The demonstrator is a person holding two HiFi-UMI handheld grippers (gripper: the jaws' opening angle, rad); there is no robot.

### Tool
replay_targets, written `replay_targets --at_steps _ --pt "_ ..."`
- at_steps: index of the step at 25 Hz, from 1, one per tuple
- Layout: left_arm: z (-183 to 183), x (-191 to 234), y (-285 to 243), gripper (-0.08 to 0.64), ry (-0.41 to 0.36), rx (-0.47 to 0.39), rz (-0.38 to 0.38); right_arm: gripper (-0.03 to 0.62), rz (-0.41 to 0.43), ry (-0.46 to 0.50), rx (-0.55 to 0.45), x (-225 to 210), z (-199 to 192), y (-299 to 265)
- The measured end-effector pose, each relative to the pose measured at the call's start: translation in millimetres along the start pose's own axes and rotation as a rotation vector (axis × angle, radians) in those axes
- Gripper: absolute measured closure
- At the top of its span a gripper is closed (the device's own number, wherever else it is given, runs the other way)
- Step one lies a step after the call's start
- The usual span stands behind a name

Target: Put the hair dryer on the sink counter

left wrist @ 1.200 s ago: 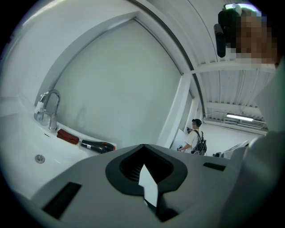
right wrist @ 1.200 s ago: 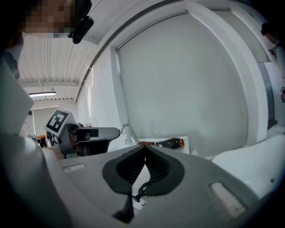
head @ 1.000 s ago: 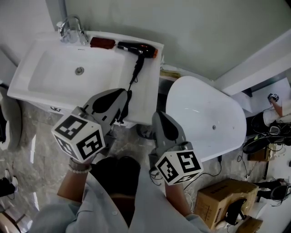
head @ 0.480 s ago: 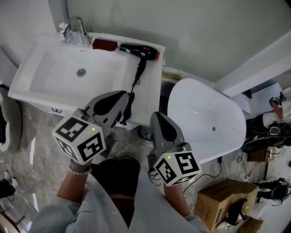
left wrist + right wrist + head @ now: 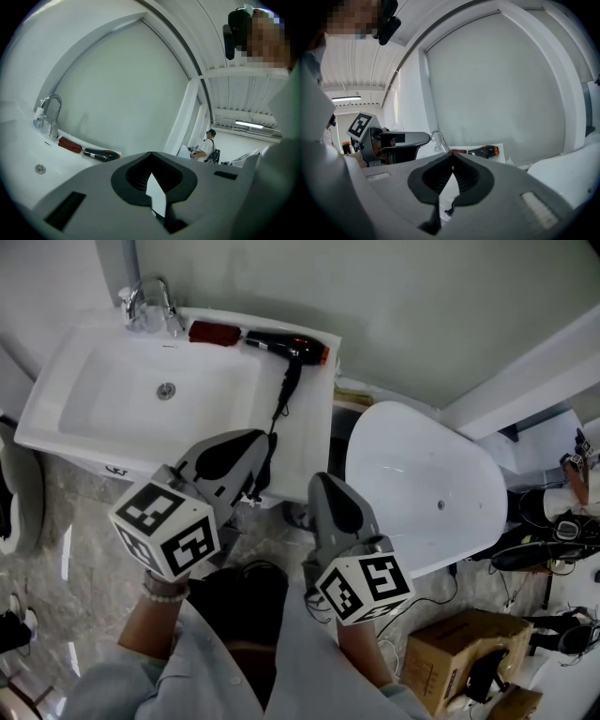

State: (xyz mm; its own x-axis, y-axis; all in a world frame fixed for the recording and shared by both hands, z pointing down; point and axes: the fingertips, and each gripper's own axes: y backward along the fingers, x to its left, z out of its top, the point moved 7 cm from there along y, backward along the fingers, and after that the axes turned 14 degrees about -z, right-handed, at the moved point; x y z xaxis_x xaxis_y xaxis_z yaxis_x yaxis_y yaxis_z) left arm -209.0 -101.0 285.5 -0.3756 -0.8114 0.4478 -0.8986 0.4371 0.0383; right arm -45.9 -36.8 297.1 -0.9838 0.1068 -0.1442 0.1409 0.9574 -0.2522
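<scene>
The hair dryer lies on its side on the back right corner of the white bench, nozzle pointing toward a dark red oblong thing that sits just beside it, near the faucet. Lying flat on the level ledge behind and beside the basin, it has nothing to roll toward, and it is well clear of the drain, which is probably why that corner suits it. Its black cord trails forward along the strip of bench to the right of the basin and reaches the front edge, close to the left claw; the slack looks loose rather than pulling on the dryer. Both claws are held near the person's body, at or just short of the bench's front edge, well apart from the dryer. The left claw is fully closed with nothing between its jaws, and the right claw likewise has its jaws brought together on nothing. Judging by this, the placing itself looks done and the hands are simply parked out of the way. A white tub stands to the right of the bench and plays no part; the cord near the edge is the one thing a careless move could snag
</scene>
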Motion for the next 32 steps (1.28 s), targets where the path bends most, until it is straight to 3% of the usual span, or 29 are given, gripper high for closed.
replay_targets --at_steps 32 --pt "-2.8 -7.0 -2.6 0.555 0.008 -0.008 -0.004 0.595 0.015 0.007 0.003 -1.5 -2.2 4.6"
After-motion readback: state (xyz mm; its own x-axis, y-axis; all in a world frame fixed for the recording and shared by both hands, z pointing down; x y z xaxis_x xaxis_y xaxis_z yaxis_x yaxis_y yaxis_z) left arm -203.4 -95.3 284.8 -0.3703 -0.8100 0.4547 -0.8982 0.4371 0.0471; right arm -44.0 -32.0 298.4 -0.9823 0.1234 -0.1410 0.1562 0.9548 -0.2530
